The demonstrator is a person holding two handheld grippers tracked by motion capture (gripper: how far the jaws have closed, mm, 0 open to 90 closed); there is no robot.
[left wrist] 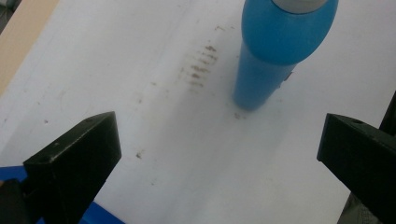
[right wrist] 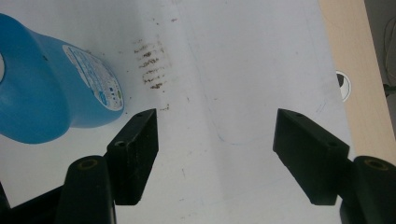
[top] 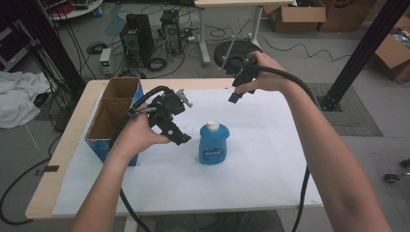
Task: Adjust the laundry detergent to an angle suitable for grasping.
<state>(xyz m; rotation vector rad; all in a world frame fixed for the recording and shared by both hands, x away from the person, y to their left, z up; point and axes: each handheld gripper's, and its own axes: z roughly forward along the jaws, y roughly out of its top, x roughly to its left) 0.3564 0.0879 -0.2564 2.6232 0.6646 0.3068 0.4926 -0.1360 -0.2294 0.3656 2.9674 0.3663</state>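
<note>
Bottle (top: 213, 143) upright at table (top: 270, 159) centre. Left gripper (top: 175, 121) at its 9 o'clock, right gripper (top: 241, 84) at 1 o'clock; both wide open, empty. Likely grasp next: straddle the body squarely, below the cap.

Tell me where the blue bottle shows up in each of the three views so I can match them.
High view: the blue bottle stands upright at the middle of the white table cover.
Left gripper view: the bottle is at the top, right of centre, beyond the open jaws.
Right gripper view: the bottle is at the left edge, label showing.
Shared landmark: the brown smudge marks on the cover beside the bottle, in both gripper views.
</note>
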